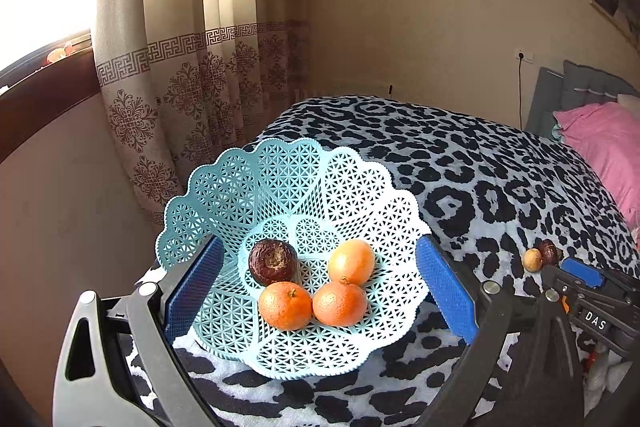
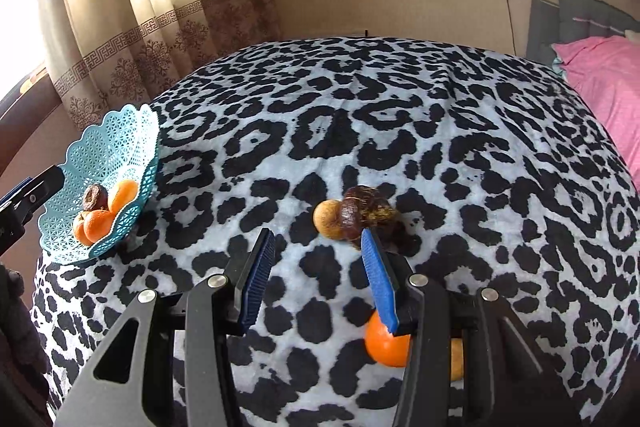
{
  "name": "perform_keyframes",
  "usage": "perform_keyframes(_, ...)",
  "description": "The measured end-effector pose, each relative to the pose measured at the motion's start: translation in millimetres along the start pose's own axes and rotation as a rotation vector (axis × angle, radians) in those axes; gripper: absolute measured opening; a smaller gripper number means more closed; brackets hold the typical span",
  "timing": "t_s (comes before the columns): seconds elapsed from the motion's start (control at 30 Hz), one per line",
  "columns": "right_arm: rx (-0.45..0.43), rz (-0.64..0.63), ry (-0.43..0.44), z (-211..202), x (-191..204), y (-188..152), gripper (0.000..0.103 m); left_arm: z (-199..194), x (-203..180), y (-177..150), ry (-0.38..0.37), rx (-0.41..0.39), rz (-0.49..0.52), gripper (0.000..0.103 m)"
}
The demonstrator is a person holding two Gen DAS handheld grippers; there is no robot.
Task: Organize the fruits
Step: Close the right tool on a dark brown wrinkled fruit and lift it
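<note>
Counting the fruit gives the progress: the basket (image 1: 280, 267) already has four pieces, two tangerines at the near edge (image 1: 285, 305) (image 1: 339, 303), a paler orange fruit (image 1: 351, 262) behind them and one dark wrinkled fruit (image 1: 273, 262) beside it. Outside the basket I count at least four more on the blanket (image 2: 400, 107): a tan fruit (image 2: 326, 218) touching a dark wrinkled cluster (image 2: 366, 213), which looks like two pieces though I cannot be sure, just ahead of the right gripper (image 2: 316, 279), and an orange (image 2: 386, 345) tucked under that gripper's right finger, with a yellowish piece (image 2: 457, 359) behind it mostly hidden. So the job looks roughly half done, with the loose pieces yet to go in. The left gripper (image 1: 320, 291) has its fingers spread wide to either side of the basket, its blue pads beside the rim and gripping nothing. The right gripper is also spread and empty, low over the blanket, with the basket well off to its left. A pink pillow (image 2: 600, 87) lies far off to its right.
</note>
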State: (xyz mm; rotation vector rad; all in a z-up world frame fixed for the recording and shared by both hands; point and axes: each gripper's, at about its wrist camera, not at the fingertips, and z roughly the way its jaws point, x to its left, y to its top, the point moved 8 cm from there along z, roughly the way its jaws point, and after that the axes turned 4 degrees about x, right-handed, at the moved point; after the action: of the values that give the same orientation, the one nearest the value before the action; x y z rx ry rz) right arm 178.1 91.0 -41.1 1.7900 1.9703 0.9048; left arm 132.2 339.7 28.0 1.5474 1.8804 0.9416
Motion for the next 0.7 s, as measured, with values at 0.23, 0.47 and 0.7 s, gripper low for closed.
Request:
perform_keyframes(0.23, 0.013, 0.062, 0.03, 7, -24, 9, 0.046, 2, -12, 0, -0.017, 0.004, 0.019, 0.098)
perform_keyframes(0.47, 0.055, 0.104, 0.087, 27, -26, 18, 0.045, 1, -21, -1, -0.024, 0.003, 0.048, 0.098)
perform_keyframes(0.7, 0.117, 0.156, 0.126, 40, -32, 19, 0.045, 1, -26, 0, -0.026, 0.002, 0.059, 0.098)
